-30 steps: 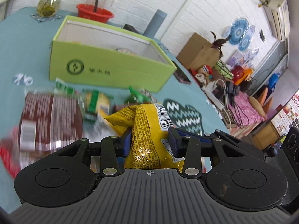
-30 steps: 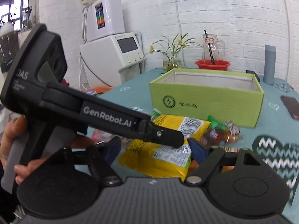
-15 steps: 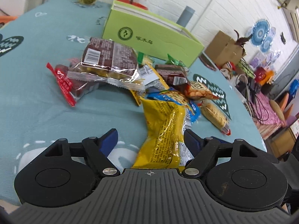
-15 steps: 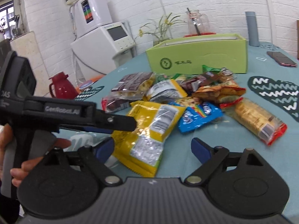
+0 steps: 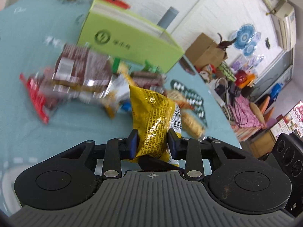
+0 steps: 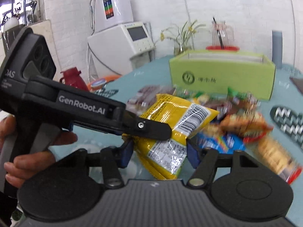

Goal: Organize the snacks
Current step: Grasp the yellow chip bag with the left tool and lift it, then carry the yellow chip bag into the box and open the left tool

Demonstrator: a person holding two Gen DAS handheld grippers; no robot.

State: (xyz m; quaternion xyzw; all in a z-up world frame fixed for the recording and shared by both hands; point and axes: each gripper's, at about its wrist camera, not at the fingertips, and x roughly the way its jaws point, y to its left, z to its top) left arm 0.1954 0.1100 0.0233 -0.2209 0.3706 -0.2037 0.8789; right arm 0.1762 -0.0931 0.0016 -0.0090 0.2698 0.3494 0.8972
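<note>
My left gripper (image 5: 152,143) is shut on a yellow snack packet (image 5: 153,113) and holds it up above the pile. In the right wrist view the left gripper (image 6: 151,129) reaches in from the left, held by a person's hand (image 6: 28,160), and pinches the yellow packet (image 6: 176,117) near its middle. My right gripper (image 6: 160,151) has the packet's lower end between its jaws, which are closing; the blue pads (image 6: 127,151) stand at the packet's sides without visibly squeezing it. The open green box (image 6: 221,79) (image 5: 128,37) stands behind the pile.
Blurred snacks lie on the teal tablecloth (image 5: 22,60): a brown packet (image 5: 81,71), a red one (image 5: 36,98), a blue one (image 6: 221,143) and a biscuit roll (image 6: 274,155). Behind the box stand a red bowl (image 6: 221,47) and a grey cylinder (image 6: 276,47). A red flask (image 6: 73,77) stands beyond the table's left edge.
Half a second ago the left jaws stood open around the yellow packet lying on the table; now they are shut on it and it is lifted. The right jaws have narrowed around its lower end.
</note>
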